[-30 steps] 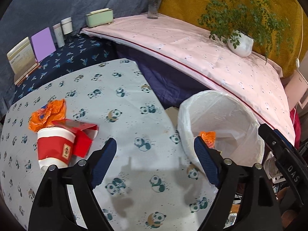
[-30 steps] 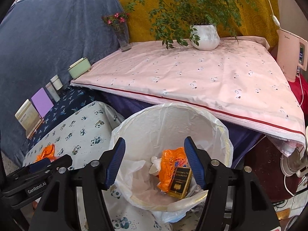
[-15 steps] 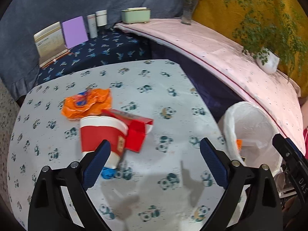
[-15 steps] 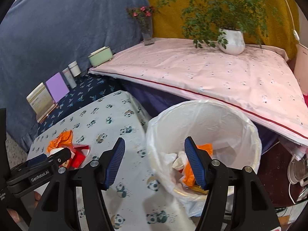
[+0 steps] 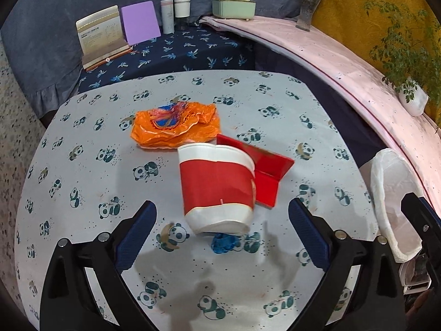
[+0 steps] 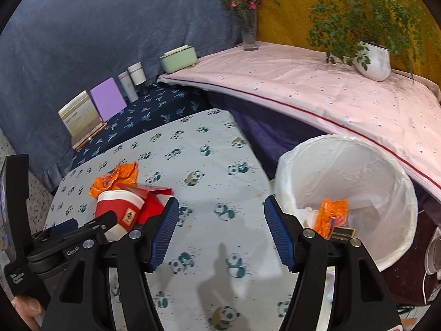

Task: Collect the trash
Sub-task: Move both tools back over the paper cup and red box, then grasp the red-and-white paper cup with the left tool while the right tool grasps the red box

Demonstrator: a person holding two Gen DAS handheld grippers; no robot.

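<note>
A red and white paper cup point(image 5: 217, 187) lies on its side on the panda-print tablecloth point(image 5: 110, 165). A red carton point(image 5: 264, 171) touches its right side and a crumpled orange wrapper point(image 5: 176, 127) lies just behind. A small blue scrap point(image 5: 224, 242) sits at the cup's base. My left gripper point(image 5: 222, 212) hovers over the cup's base with its jaws opening wide, pads clear of it. My right gripper point(image 6: 222, 209) is open over bare cloth, between the cup point(image 6: 121, 209) and the white-lined bin point(image 6: 358, 165). An orange wrapper point(image 6: 330, 215) and a dark box point(image 6: 341, 233) lie in the bin.
At the back stand a card holder point(image 5: 102, 33), a purple card point(image 5: 140, 22), two bottles point(image 5: 176, 11) and a green box point(image 5: 234, 7). A pink-covered table point(image 6: 317, 88) carries a vase point(image 6: 249, 35) and a potted plant point(image 6: 372, 60). The bin point(image 5: 391, 201) stands off the table's right edge.
Both views have swung left, from the bin onto the panda cloth. The cup and carton now sit central before the left gripper, whose jaws stand wider. The right jaws look unchanged.
</note>
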